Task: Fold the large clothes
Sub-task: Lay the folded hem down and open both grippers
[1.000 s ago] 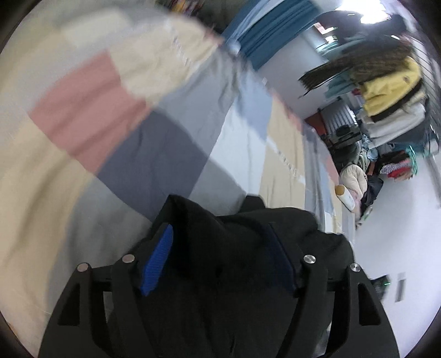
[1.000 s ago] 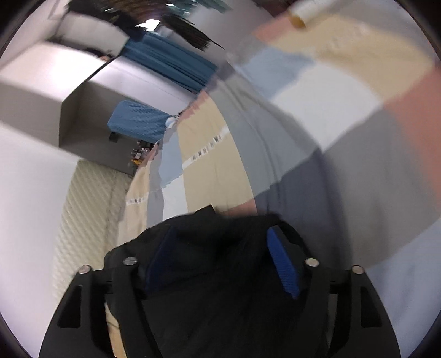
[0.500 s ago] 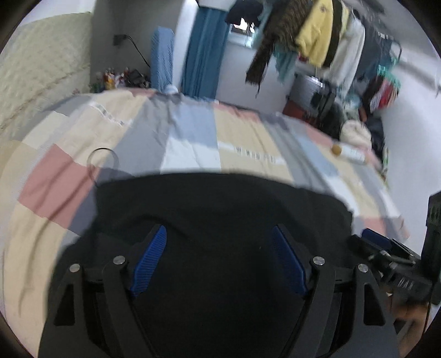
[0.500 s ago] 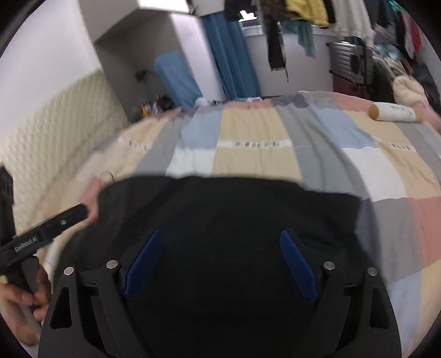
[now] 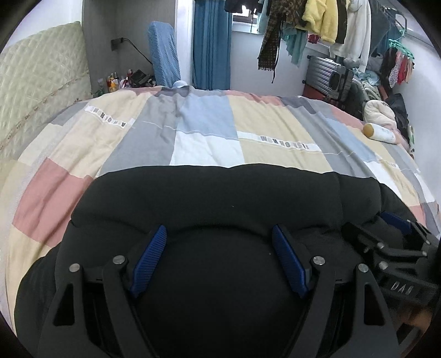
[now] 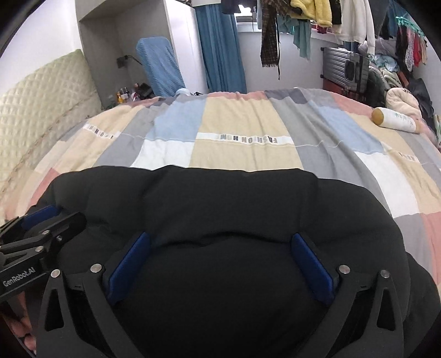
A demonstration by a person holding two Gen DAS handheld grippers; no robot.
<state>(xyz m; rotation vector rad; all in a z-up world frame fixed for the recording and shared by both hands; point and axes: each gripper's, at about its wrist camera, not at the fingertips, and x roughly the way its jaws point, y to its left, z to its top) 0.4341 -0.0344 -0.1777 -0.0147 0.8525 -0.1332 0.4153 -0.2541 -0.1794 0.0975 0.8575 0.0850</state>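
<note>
A large black garment (image 5: 209, 198) lies in a thick folded bundle on the near part of the patchwork bed cover (image 5: 204, 129); it also fills the lower right wrist view (image 6: 220, 203). My left gripper (image 5: 219, 236) is open, its blue pads (image 5: 150, 256) spread wide over the black cloth. My right gripper (image 6: 219, 242) is open too, its pads (image 6: 311, 270) apart over the cloth. Each gripper shows in the other's view: the right one at the right edge (image 5: 391, 247), the left one at the left edge (image 6: 41, 228).
A white bottle (image 5: 379, 133) lies on the bed's far right. A padded headboard (image 5: 33, 91) is at left. A blue-covered chair (image 5: 164, 52), blue curtain, hanging clothes (image 5: 319, 19), a suitcase (image 5: 328, 77) and piled clothes stand beyond the bed.
Both grippers, earlier shut on bunched black cloth and swinging fast, have opened and levelled out. The garment now lies spread flat on the bed in front of them.
</note>
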